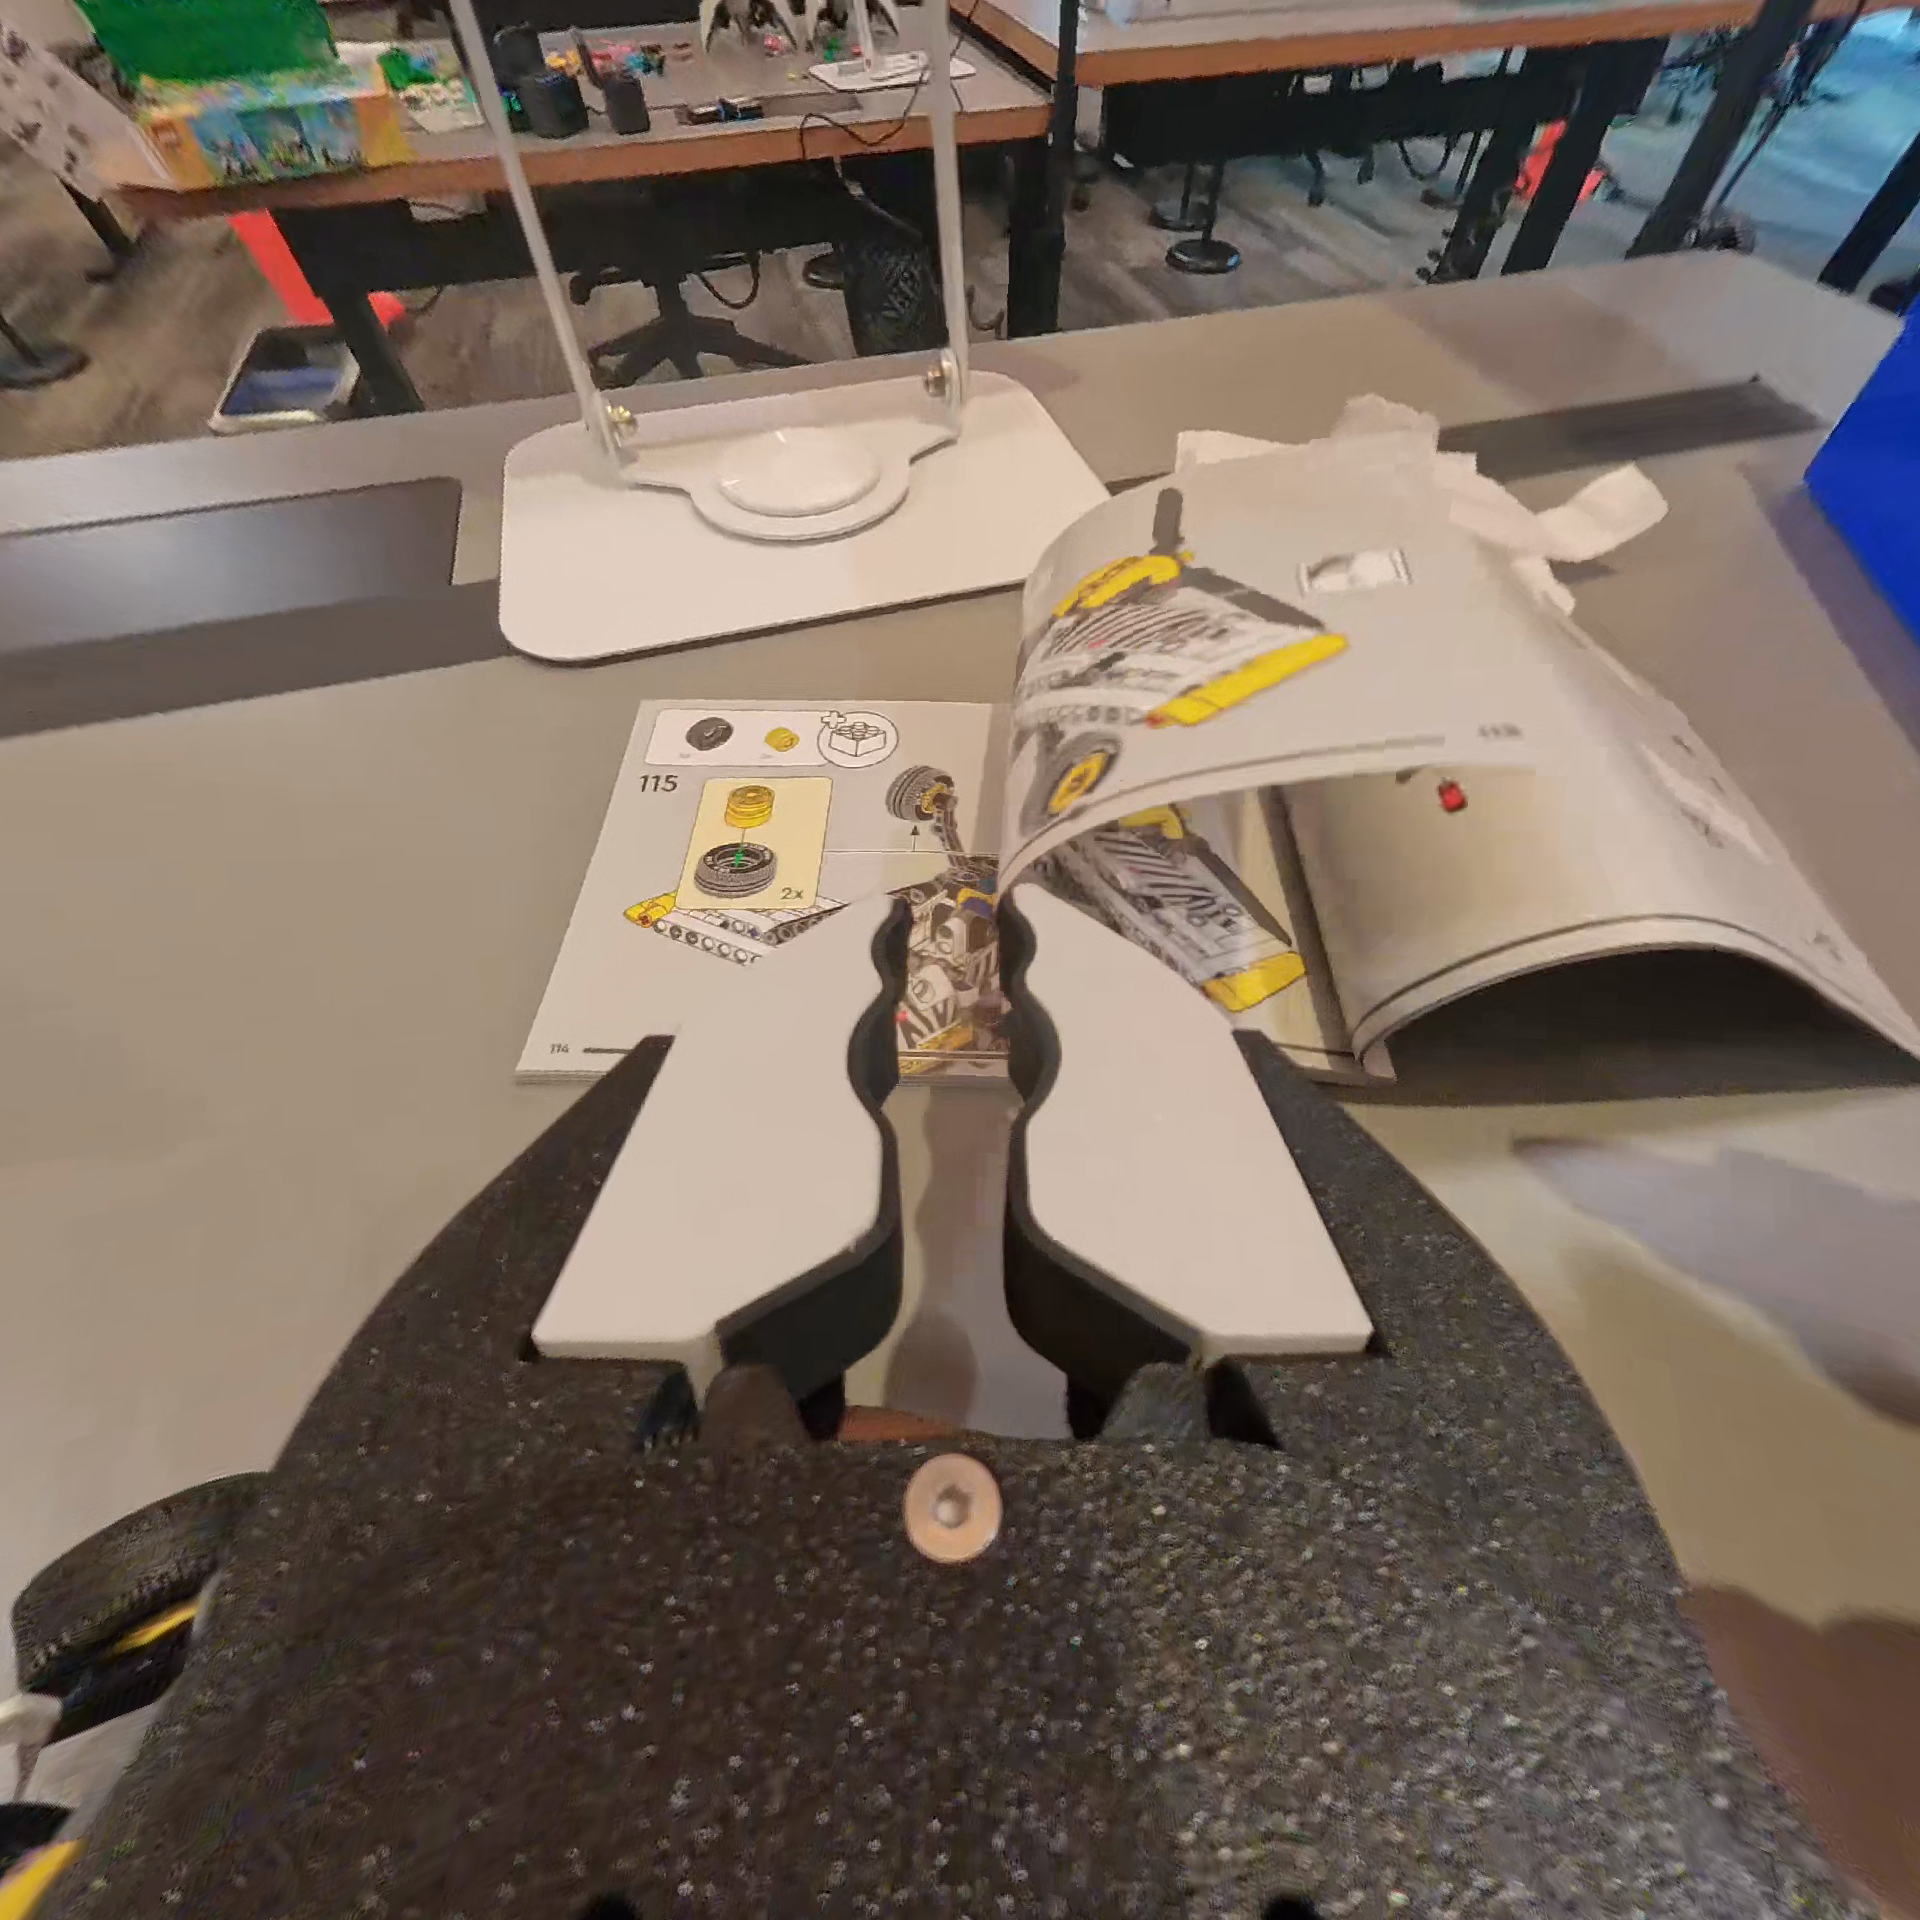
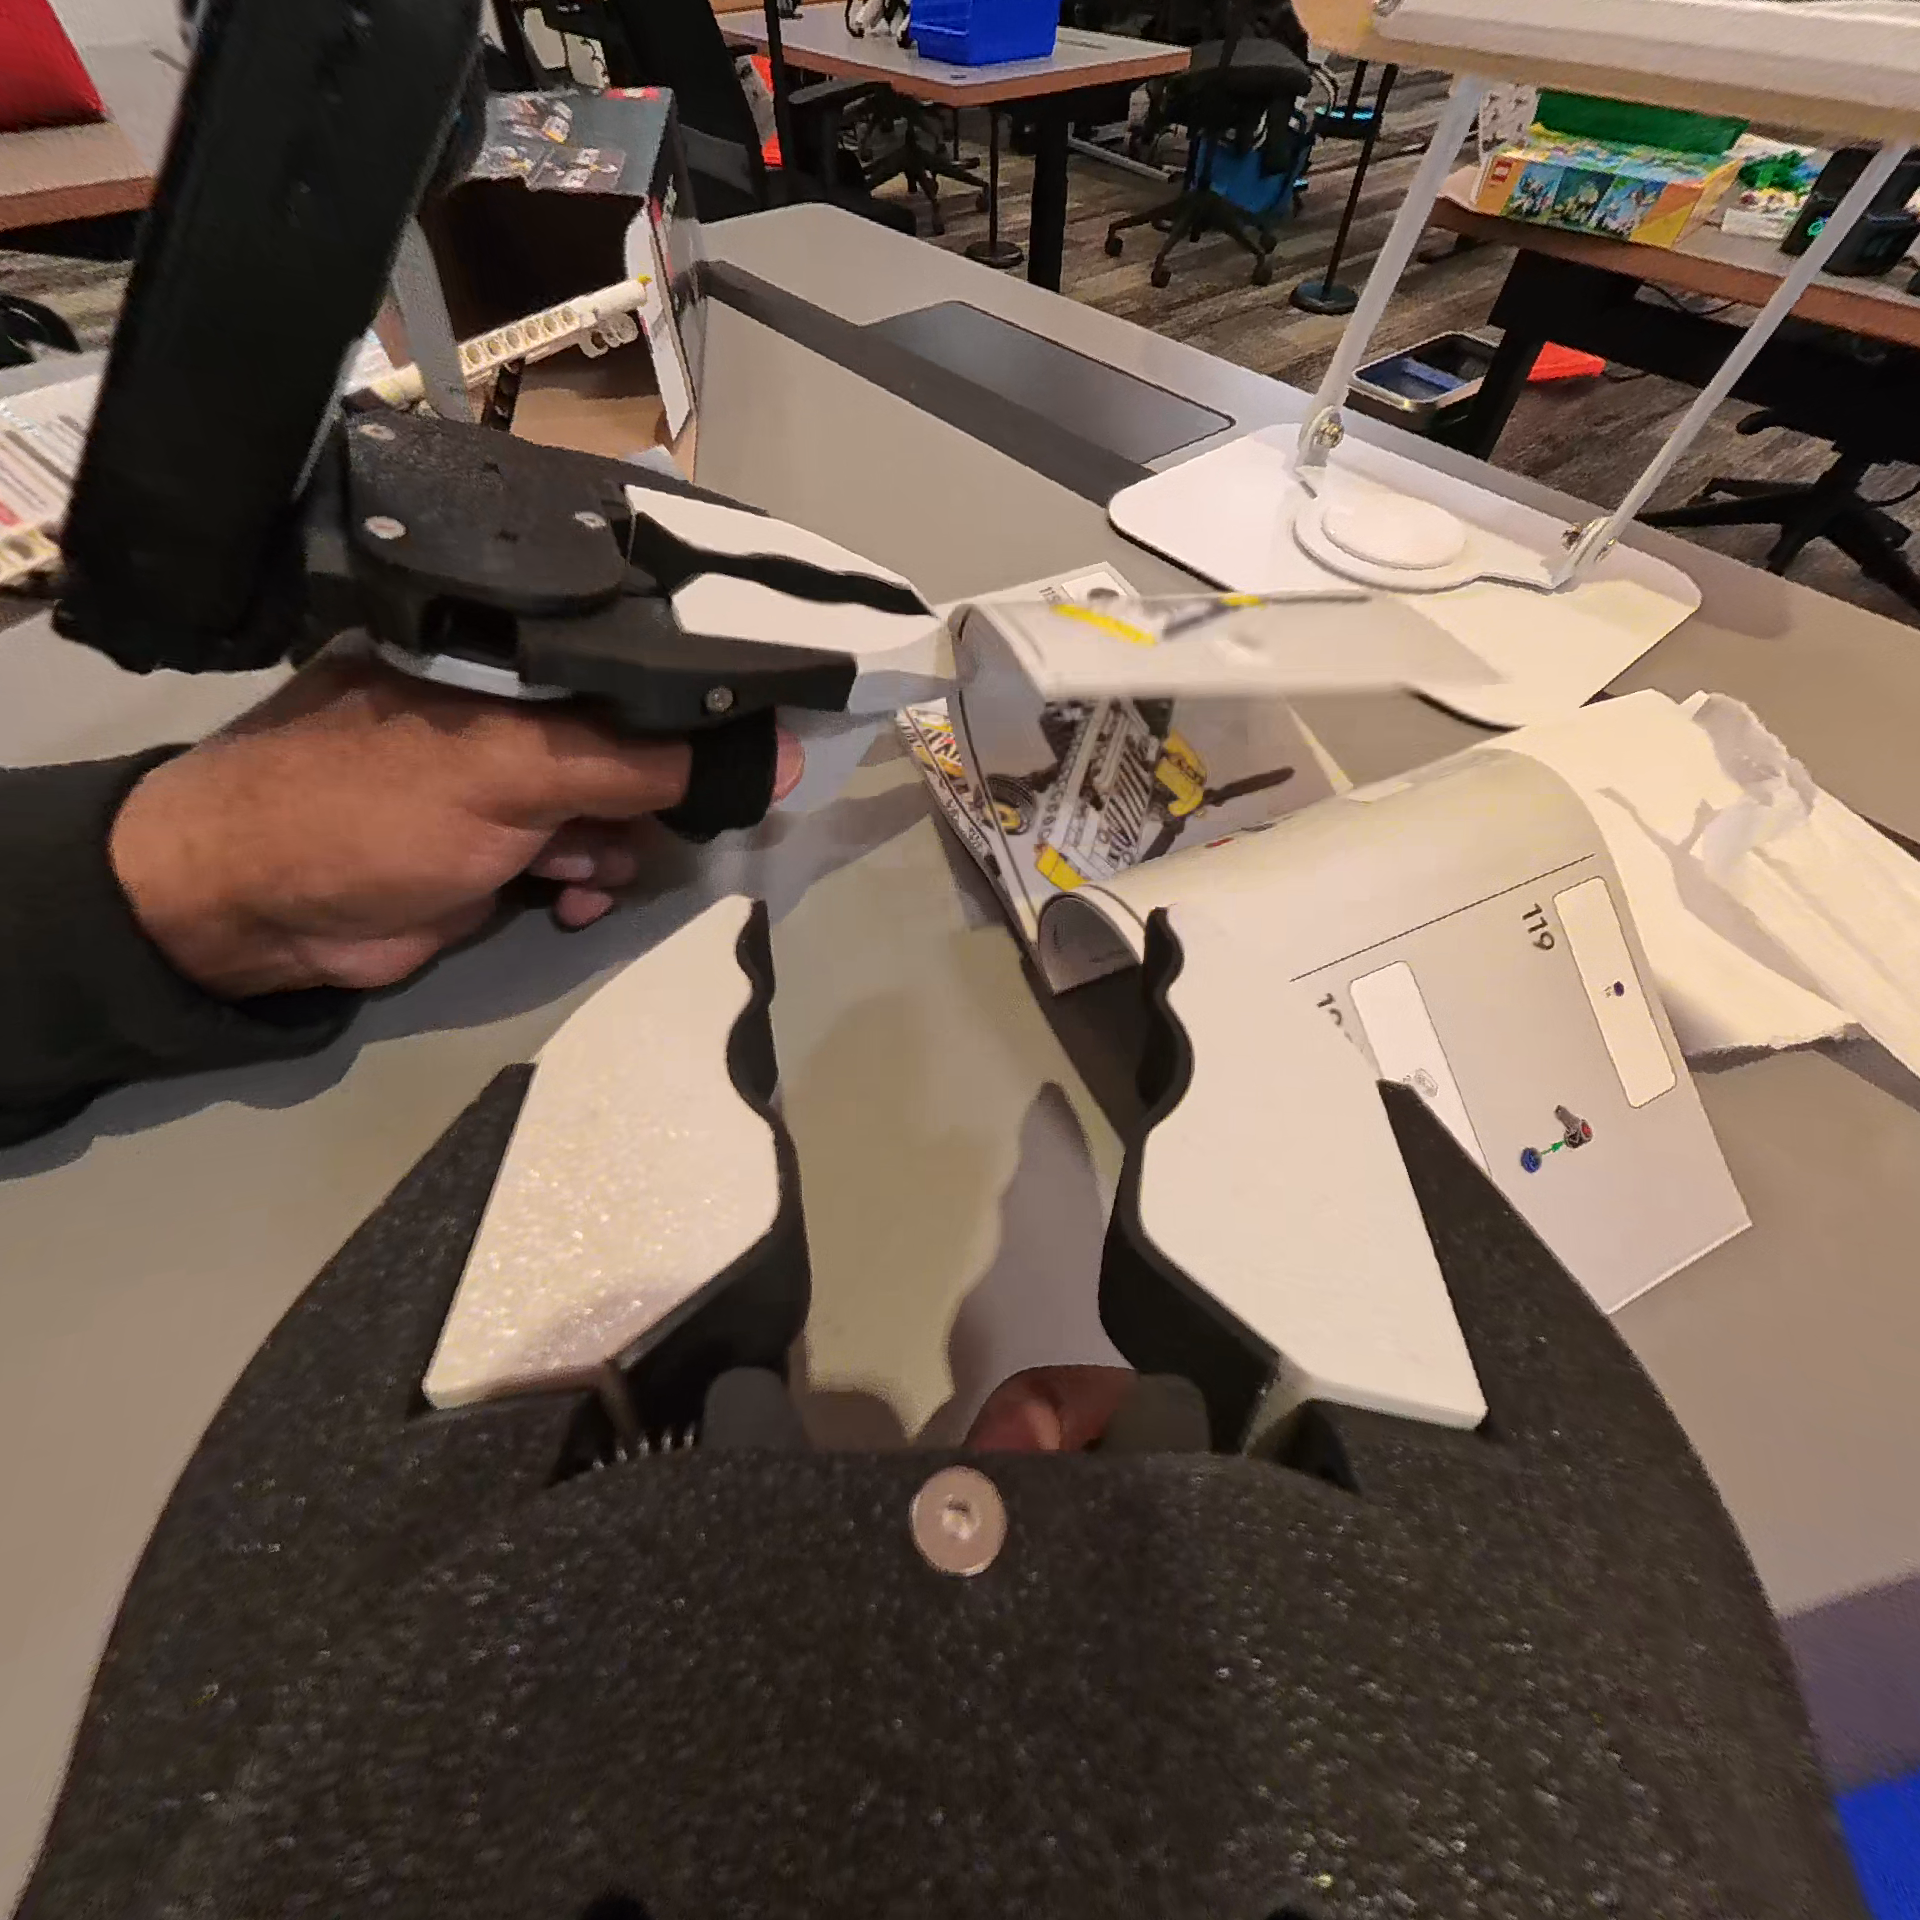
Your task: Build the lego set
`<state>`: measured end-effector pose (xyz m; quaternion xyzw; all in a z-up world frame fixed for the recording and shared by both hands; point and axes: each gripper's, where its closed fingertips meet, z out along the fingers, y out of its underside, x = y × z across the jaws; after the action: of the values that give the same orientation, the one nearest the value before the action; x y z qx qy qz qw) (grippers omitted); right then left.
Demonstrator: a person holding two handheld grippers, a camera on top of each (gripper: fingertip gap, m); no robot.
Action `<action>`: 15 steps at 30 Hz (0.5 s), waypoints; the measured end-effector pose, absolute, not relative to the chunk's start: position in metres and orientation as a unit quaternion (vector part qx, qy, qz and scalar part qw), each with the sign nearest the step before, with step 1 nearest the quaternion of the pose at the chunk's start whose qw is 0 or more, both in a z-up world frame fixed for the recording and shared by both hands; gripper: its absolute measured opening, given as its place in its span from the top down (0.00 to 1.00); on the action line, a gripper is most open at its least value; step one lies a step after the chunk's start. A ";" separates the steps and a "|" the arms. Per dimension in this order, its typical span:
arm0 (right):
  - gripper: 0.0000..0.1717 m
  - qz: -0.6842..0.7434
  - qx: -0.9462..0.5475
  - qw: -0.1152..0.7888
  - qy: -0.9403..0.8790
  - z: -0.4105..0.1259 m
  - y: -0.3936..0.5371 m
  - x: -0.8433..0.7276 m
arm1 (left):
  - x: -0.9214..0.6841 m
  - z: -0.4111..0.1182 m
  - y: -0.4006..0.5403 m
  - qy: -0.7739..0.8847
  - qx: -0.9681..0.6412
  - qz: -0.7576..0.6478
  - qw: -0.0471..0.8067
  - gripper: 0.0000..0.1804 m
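Left fingers nearly together, nothing pinched, tip against curled page of grey paper instruction booklet. Right fingers spread wide, empty, over grey tabletop.

Each gripper has a speckled black, foam-textured body with a silver countersunk screw on its midline. Left gripper and right gripper: two flat white fingers lined with wavy black pads. Seen from the side, the left gripper shows black plates, small silver screws, and a black trigger loop. A black sleeve covers the left forearm.
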<state>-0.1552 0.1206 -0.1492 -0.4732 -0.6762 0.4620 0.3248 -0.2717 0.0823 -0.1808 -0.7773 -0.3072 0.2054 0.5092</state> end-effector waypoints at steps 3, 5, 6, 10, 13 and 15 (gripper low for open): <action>0.61 0.459 -0.472 0.323 -0.680 -0.154 0.119 -0.153 | -0.274 -0.182 0.080 -0.322 -0.773 0.188 0.513 0.95; 0.61 0.458 -0.472 0.318 -0.683 -0.157 0.118 -0.152 | -0.275 -0.182 0.080 -0.326 -0.772 0.183 0.514 0.98; 0.61 0.458 -0.472 0.315 -0.684 -0.158 0.117 -0.151 | -0.275 -0.182 0.080 -0.327 -0.772 0.182 0.514 1.00; 0.61 0.454 -0.470 0.309 -0.691 -0.164 0.114 -0.148 | -0.275 -0.182 0.079 -0.332 -0.769 0.174 0.518 1.00; 0.61 0.451 -0.464 0.309 -0.697 -0.166 0.112 -0.146 | -0.276 -0.183 0.078 -0.338 -0.766 0.165 0.521 1.00; 0.61 0.449 -0.463 0.310 -0.699 -0.168 0.111 -0.145 | -0.277 -0.182 0.077 -0.344 -0.763 0.157 0.525 1.00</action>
<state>-0.1455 0.1106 -0.1682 -0.4626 -0.6987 0.4494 0.3097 -0.2767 0.0772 -0.1824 -0.7628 -0.3439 0.1574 0.5246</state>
